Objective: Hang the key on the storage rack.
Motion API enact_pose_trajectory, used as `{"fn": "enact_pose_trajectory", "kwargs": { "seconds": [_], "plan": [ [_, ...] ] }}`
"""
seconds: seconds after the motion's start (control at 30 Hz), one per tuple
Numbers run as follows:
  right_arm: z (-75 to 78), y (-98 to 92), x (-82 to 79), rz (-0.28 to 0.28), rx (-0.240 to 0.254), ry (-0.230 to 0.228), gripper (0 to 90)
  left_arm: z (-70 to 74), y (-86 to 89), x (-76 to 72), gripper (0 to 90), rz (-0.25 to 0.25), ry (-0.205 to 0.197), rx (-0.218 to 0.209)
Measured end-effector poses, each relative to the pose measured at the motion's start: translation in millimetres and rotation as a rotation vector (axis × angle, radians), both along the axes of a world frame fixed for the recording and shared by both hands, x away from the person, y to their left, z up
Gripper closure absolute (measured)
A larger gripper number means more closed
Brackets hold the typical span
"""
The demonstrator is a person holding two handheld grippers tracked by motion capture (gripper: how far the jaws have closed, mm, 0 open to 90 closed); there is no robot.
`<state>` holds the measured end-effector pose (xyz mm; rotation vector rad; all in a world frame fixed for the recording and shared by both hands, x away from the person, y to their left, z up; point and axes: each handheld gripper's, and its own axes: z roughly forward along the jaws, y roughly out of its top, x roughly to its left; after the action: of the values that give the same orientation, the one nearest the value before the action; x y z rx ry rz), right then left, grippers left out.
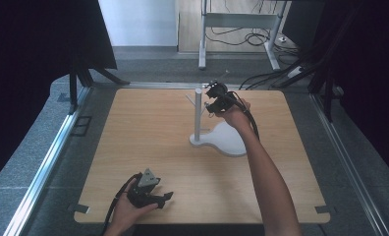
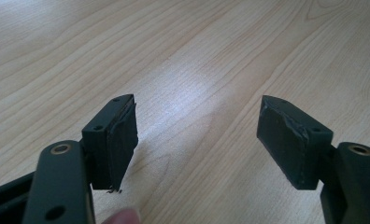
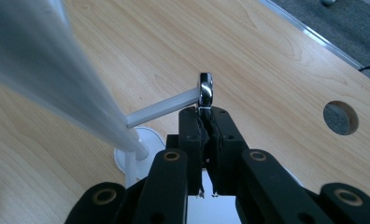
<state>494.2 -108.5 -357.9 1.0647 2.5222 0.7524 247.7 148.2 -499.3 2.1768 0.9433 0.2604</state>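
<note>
A white stand with an upright pole (image 1: 198, 115) and thin side pegs rises from a white base (image 1: 227, 141) at the middle of the wooden table (image 1: 148, 128). My right gripper (image 1: 213, 102) is up beside the pole's top. In the right gripper view it (image 3: 204, 114) is shut on a shiny metal ring (image 3: 205, 91), held edge-on at the tip of a peg (image 3: 162, 108). Whether the peg passes through the ring I cannot tell. My left gripper (image 1: 165, 199) rests near the table's front edge, open (image 2: 197, 140), with bare wood between its pads.
A round hole (image 3: 340, 117) is cut in the tabletop to the right of the ring in the right gripper view. Metal rails (image 1: 50, 157) run along the table's sides. A white frame (image 1: 239, 22) and cables (image 1: 261, 76) are on the floor behind the table.
</note>
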Motion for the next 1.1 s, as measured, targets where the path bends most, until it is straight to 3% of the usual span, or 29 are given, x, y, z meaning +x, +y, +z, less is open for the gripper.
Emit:
{"fn": "enact_pose_trajectory", "kwargs": {
  "seconds": [0.33,0.37,0.47,0.5,0.6,0.77,1.1],
  "plan": [
    [-4.6,3.2,-9.5,0.005,0.005,-0.019,82.5,-1.5,-1.8,0.0,29.5,-0.001,0.003,0.001],
    [-6.2,4.1,-11.8,0.015,0.01,-0.013,76.7,-2.0,-2.1,0.2,29.5,-0.003,0.001,0.002],
    [-7.5,4.2,-13.9,0.021,0.006,-0.008,72.3,-2.2,-2.4,0.2,29.5,-0.003,0.002,0.004],
    [-7.9,3.0,-17.2,0.021,0.008,-0.014,66.3,-2.5,-2.7,0.2,29.5,-0.003,0.002,0.004],
    [-7.9,0.8,-20.2,0.023,0.011,-0.014,62.5,-3.0,-3.2,0.3,29.5,-0.004,0.002,0.004],
    [-9.4,-10.0,-33.0,0.018,0.04,-0.027,56.6,-4.0,-5.8,-0.1,29.5,-0.011,0.003,0.014],
    [-15.8,-29.4,-58.6,0.031,0.105,-0.043,53.2,-6.4,-11.3,-1.1,29.5,-0.023,0.008,0.031]
  ]
}}
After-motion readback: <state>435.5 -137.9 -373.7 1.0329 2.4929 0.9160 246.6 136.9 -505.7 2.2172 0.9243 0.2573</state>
